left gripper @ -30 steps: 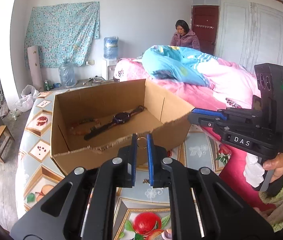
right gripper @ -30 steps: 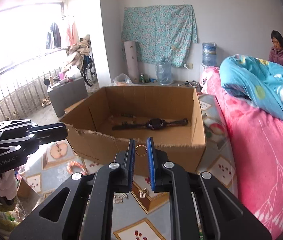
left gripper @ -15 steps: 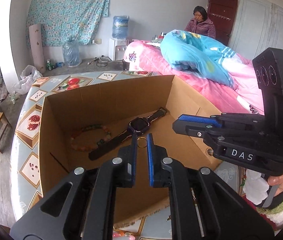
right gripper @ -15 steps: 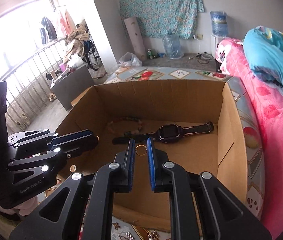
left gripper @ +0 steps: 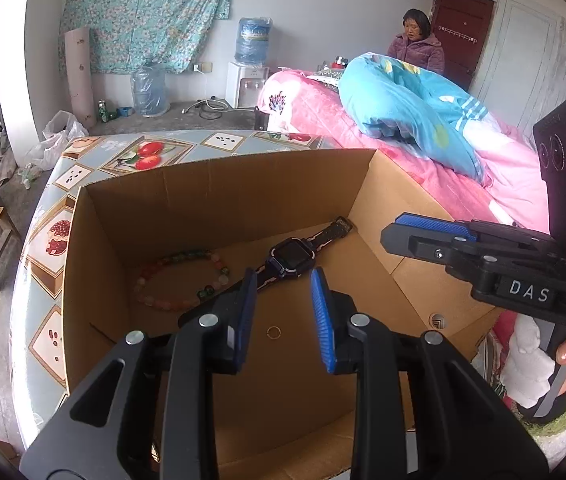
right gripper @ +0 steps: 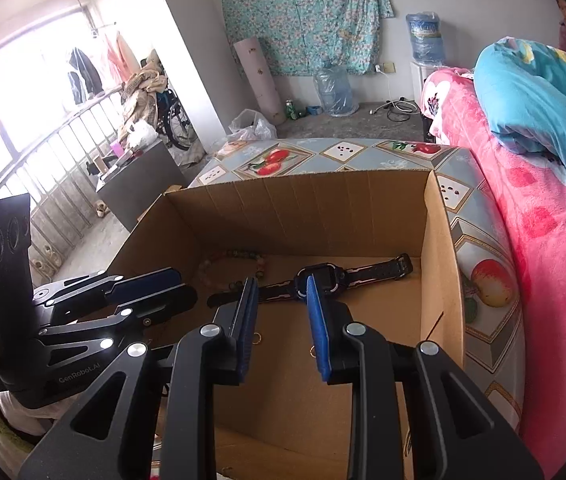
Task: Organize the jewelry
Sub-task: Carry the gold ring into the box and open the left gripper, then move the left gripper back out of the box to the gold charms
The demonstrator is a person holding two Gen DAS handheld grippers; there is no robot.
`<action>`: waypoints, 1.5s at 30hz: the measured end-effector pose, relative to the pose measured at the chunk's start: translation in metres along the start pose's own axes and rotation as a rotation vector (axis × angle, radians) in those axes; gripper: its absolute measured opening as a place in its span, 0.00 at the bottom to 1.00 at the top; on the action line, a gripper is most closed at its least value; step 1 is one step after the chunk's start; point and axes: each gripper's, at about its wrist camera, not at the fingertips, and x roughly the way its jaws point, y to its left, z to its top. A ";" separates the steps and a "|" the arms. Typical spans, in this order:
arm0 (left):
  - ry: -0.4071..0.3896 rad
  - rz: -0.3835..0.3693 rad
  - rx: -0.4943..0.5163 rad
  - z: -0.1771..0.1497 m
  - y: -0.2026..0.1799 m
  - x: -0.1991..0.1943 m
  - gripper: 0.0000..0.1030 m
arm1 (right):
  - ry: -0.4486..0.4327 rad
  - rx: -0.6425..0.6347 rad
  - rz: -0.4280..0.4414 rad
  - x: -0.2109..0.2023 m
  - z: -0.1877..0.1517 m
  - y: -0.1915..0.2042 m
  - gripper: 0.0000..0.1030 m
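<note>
Rings: one small gold ring (left gripper: 274, 332) lies flat on the cardboard box (left gripper: 219, 196) floor, seen through the gap of the left hand-held gripper (left gripper: 283, 316). In the right wrist view two rings lie on the same floor: one (right gripper: 258, 337) just beside the left pad, a second ring (right gripper: 312, 351) half hidden behind the right pad. Which of these matches the left-view ring cannot be told. Detail on the rings is too small to resolve; thin, plain, gold-coloured loops.

Deeper in the box: a dark watch (left gripper: 291, 256) with its strap laid out diagonally, part of the strap hidden behind the gripper fingers. A bead bracelet (left gripper: 181, 278) of pink, green and pale beads lies left of it, its near side partly covered.

Left hand-held gripper: jaws opening, blue pads clearly apart, nothing pressed between them. Right hand-held gripper (right gripper: 283, 322): jaws opening likewise, pads apart, holding nothing. Both hang above the box interior, side by side.

Box sits on a tabletop (left gripper: 83, 168) with a fruit-print cover; near box wall cut off by the frame. Pink bed (right gripper: 543, 240) runs along the right.
</note>
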 end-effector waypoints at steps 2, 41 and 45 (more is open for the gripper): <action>-0.019 0.002 -0.004 0.001 0.001 -0.007 0.26 | -0.018 0.002 0.002 -0.007 0.000 -0.001 0.25; -0.020 0.033 0.112 -0.165 -0.073 -0.042 0.32 | 0.113 -0.044 -0.041 -0.059 -0.173 0.026 0.27; -0.002 0.015 0.144 -0.161 -0.074 -0.029 0.25 | 0.115 -0.039 -0.034 -0.056 -0.172 0.024 0.27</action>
